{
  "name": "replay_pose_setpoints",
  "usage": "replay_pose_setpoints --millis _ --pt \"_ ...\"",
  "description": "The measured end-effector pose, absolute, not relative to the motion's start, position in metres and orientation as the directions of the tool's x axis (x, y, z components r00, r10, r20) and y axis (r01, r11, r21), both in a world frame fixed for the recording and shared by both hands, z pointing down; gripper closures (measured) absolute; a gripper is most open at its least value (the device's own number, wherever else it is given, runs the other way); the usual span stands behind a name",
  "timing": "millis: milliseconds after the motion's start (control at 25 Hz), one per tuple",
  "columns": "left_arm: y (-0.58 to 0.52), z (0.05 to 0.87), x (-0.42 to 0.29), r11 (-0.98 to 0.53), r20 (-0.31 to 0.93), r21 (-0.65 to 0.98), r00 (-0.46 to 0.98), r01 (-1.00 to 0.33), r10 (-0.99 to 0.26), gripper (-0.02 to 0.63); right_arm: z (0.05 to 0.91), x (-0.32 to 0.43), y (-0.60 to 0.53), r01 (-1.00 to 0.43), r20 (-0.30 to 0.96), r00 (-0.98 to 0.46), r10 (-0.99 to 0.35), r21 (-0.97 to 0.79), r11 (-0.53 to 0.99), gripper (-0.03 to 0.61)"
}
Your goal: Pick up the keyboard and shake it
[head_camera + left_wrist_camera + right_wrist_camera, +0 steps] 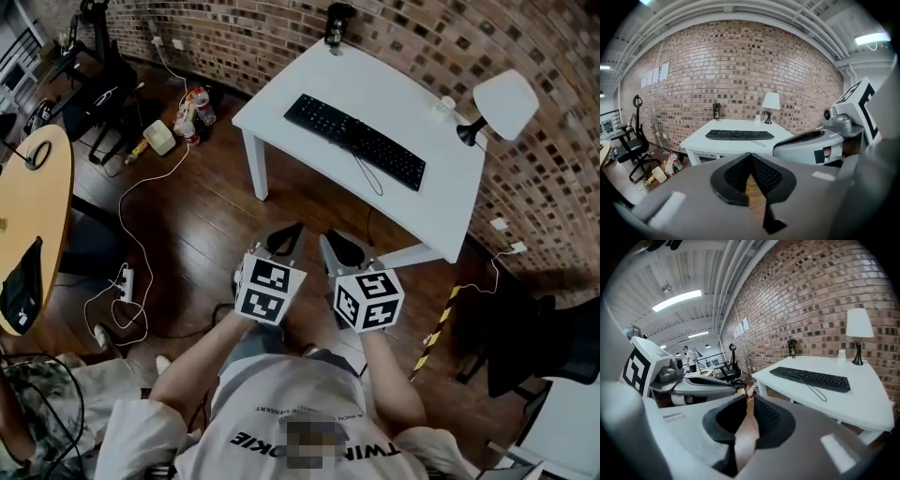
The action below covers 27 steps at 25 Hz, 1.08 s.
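Noted black keyboard (354, 141) flat and untouched on the white table (412, 75), set diagonally near the middle, with its cable (367, 176) looped on the tabletop toward the near edge; likely to trail once lifted. Toward the table's right end: a lamp (502, 103) and a small cup (444, 105), near enough to matter during a shake. Well apart from the table, over the wood floor (216, 216): left gripper (289, 232), jaws closed tip to tip on nothing; just beside it, right gripper (334, 244), jaws narrow with a slim gap, likewise empty. Both aimed at the table and held side by side, probably for a grasp at each end of so long a thing. Judged: approach not yet made; wider jaws needed before gripping.
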<state>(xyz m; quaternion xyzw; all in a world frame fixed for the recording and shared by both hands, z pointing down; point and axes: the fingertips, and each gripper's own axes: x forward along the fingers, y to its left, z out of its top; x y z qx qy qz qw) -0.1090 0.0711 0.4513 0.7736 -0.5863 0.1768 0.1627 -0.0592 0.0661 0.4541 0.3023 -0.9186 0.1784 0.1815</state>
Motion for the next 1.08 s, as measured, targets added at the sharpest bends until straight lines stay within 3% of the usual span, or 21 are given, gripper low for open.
replay_pose_setpoints --millis 160,640,1080 --pt "0.09 0.44 -0.074 -0.22 0.438 0.056 0.222 -0.974 -0.871 0.607 0.449 -0.028 0.085 -0.626 0.423 -0.757 -0.499 -0.25 0.739 0.568" --pt "0.154 0.43 0.025 -0.178 0.419 0.042 0.179 -0.983 -0.89 0.607 0.442 0.066 0.146 -0.611 0.398 -0.774 -0.492 -0.268 0.745 0.569" --pt "0.183 0.425 0.067 -0.153 0.411 0.04 0.156 -0.987 -0.898 0.607 0.435 0.108 0.176 -0.603 0.38 -0.782 -0.494 -0.261 0.754 0.569"
